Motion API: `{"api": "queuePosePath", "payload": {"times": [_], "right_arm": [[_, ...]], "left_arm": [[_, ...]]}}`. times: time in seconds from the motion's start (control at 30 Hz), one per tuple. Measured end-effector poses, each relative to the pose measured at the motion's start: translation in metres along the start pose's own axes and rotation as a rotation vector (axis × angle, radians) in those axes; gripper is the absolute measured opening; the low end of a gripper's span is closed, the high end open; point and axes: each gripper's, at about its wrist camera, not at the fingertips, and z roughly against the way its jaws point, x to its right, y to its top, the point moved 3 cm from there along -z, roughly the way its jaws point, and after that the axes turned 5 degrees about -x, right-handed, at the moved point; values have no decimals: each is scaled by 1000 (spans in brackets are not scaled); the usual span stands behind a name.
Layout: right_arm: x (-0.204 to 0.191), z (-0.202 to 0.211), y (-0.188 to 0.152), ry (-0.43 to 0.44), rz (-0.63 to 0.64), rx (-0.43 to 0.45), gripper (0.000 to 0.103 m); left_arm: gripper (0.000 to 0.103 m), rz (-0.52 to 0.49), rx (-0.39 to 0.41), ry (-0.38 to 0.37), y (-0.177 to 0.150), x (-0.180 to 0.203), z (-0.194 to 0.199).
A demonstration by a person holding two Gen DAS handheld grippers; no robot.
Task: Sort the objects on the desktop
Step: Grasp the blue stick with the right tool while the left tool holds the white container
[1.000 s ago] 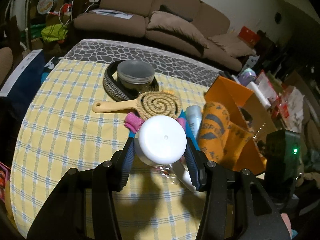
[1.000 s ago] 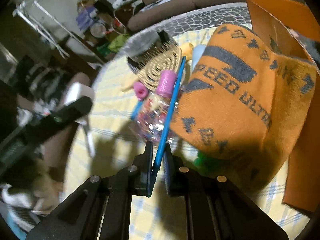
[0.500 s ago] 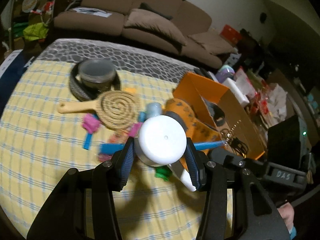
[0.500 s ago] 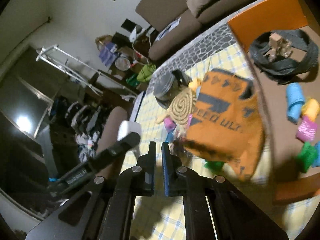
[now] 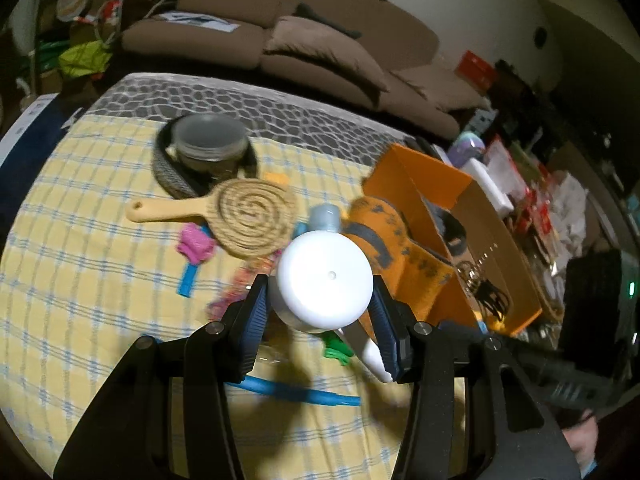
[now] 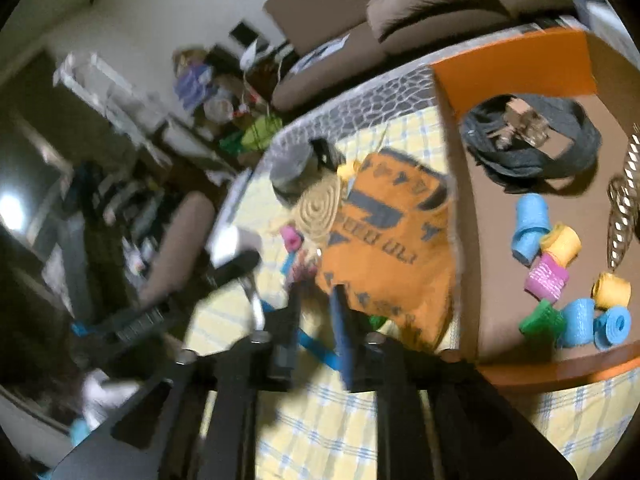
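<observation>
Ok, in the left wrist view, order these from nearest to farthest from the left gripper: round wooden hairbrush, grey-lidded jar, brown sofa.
1. Round wooden hairbrush: just beyond the left gripper, slightly left.
2. Grey-lidded jar: farther back on the cloth, inside a dark band.
3. Brown sofa: past the table's far edge.

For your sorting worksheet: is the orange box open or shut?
Open. The right wrist view looks straight into the orange box, with its flap up and hair rollers and a dark belt lying inside.
</observation>
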Motion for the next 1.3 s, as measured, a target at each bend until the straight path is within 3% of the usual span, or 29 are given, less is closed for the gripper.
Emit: {"api": "queuePosePath", "payload": {"times": [0.2, 0.47, 0.83, 0.87, 0.97, 1.07, 1.3], "right_arm": [[-24, -50, -19, -107, 169, -113, 30], [-38, -111, -37, -187, 300, -216, 35], [-44, -147, -57, -308, 471, -282, 42], [-45, -148, -58, -315, 481, -285, 41], [-48, -149, -61, -329, 525, -293, 23], [-47, -147, -61, -319, 514, -280, 15], [-50, -116, -42, -201, 406, -191, 6]], "left_arm": [[46, 50, 24, 28, 8, -36, 17], [46, 67, 18, 46, 7, -67, 29], [46, 78, 19, 34, 11, -75, 32], [46, 78, 19, 33, 11, -75, 32], [46, 81, 19, 37, 11, -75, 32], [46, 84, 19, 37, 10, -74, 32], [46, 81, 28, 19, 11, -65, 30]]}}
